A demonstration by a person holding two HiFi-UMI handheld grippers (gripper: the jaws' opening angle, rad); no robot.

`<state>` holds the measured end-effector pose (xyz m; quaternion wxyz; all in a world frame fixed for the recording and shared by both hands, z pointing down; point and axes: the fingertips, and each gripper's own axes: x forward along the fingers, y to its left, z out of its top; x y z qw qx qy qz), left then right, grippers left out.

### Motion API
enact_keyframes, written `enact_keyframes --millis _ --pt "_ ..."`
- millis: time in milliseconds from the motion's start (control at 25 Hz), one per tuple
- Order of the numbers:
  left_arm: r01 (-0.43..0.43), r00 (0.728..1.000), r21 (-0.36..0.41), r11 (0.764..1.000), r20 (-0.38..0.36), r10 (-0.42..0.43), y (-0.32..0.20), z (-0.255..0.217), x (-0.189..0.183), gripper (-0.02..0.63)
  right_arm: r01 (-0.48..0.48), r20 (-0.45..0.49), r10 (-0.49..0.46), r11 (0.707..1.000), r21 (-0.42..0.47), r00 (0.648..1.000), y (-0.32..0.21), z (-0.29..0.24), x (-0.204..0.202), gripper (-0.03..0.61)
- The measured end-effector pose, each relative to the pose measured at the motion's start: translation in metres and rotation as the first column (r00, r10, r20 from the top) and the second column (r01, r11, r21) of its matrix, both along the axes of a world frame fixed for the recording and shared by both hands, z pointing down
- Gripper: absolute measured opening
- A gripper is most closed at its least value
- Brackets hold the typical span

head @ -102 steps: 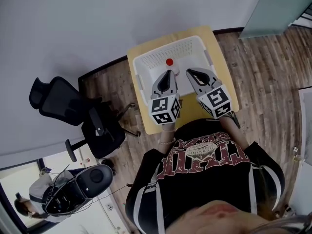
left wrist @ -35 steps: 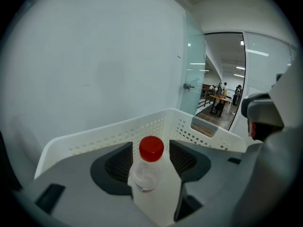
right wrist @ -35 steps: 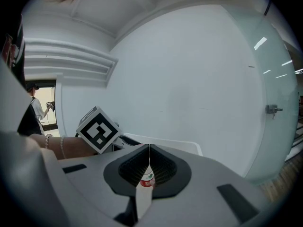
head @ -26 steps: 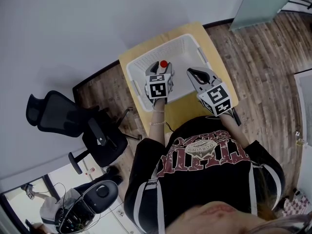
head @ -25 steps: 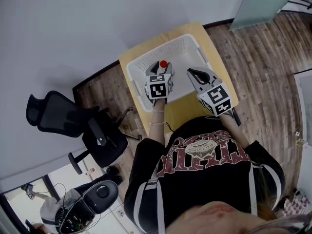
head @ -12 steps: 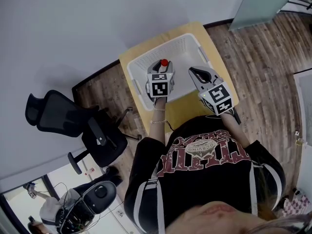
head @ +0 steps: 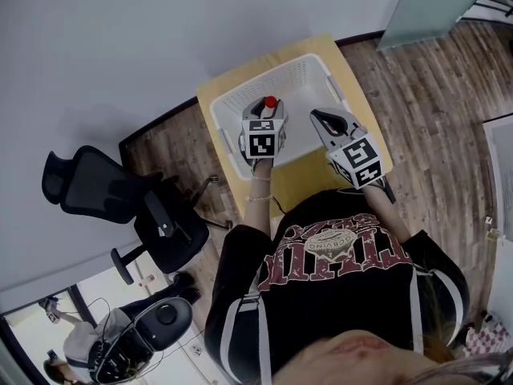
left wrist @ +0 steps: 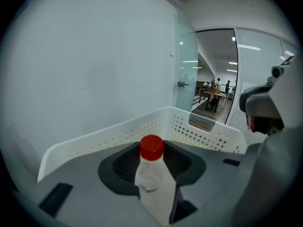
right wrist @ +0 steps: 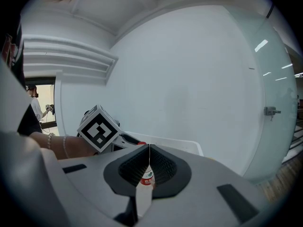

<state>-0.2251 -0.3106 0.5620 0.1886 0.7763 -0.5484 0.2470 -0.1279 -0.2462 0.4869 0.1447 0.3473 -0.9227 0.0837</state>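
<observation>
A small clear bottle with a red cap (head: 270, 103) stands upright between the jaws of my left gripper (head: 265, 114), which is shut on it above the white perforated basket (head: 232, 96). In the left gripper view the bottle (left wrist: 151, 167) sits between the dark ribbed pads, with the basket's rim (left wrist: 118, 130) behind it. My right gripper (head: 322, 119) hovers over the basket's right side, shut and empty. In the right gripper view the jaws (right wrist: 149, 158) meet in a thin line, and the bottle's red label (right wrist: 148, 178) shows through the gap below them.
The basket rests on a small yellow table (head: 298, 176) against a white wall. A black office chair (head: 112, 191) stands to the left on the wood floor. A glass door (head: 449, 6) is at the far right.
My left gripper, with the bottle, has edged slightly right and forward over the basket. The right gripper has barely moved and stays shut.
</observation>
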Motion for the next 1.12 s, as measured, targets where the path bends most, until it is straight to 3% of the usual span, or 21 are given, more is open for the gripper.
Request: enact_keyframes --millis 1120 --pt "0.098 0.995 0.063 0.993 0.009 -0.099 0.020 -0.031 -0.004 0.195 0.102 0.029 -0.102 0.995 0.006 0.994 0.012 -0.011 0.009 0.018"
